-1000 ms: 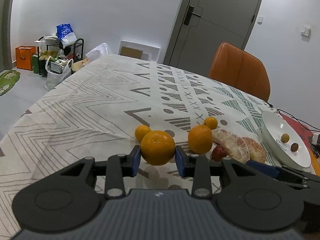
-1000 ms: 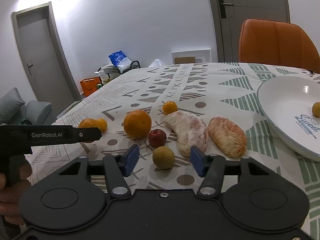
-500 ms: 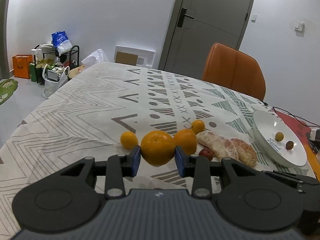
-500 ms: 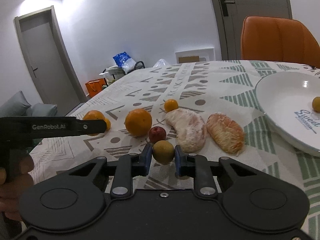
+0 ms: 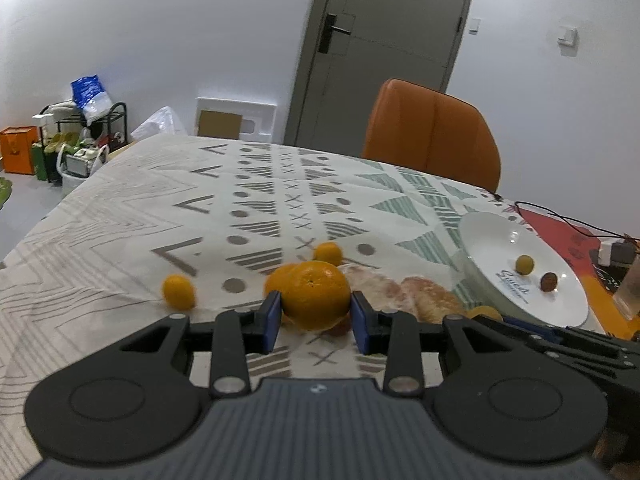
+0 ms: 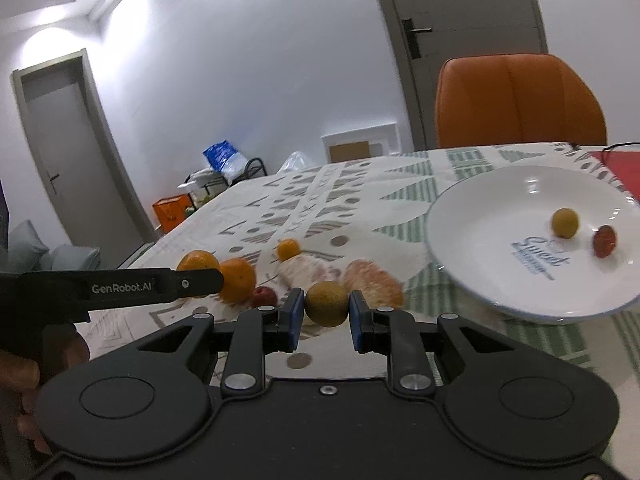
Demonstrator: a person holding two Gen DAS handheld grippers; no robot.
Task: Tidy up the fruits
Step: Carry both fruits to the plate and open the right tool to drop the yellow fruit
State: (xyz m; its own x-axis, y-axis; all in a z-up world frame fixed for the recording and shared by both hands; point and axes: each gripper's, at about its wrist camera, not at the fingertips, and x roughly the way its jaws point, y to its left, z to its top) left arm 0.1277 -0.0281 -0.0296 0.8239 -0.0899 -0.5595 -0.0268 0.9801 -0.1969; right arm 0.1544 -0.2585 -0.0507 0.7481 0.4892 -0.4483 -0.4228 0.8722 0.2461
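Observation:
My left gripper (image 5: 316,322) is shut on a large orange (image 5: 316,294) and holds it above the tablecloth. My right gripper (image 6: 323,318) is shut on a small yellow-green round fruit (image 6: 326,303), lifted off the table. A white plate (image 6: 480,216) at the right holds a small yellow fruit (image 6: 565,222) and a small red one (image 6: 604,241). On the cloth lie a second orange (image 6: 237,280), two small oranges (image 5: 179,291) (image 5: 328,254), a small red fruit (image 6: 264,297) and two peeled pomelo pieces (image 6: 316,270) (image 6: 374,282).
An orange chair (image 5: 432,136) stands at the table's far side. Cables and a white plug (image 5: 612,250) lie at the right edge by a red mat. My left gripper's body (image 6: 120,286) reaches in from the left of the right wrist view.
My right gripper closed on the small yellow-green fruit and lifted it towards the plate. My left gripper carried the large orange up and rightwards over the other fruit.

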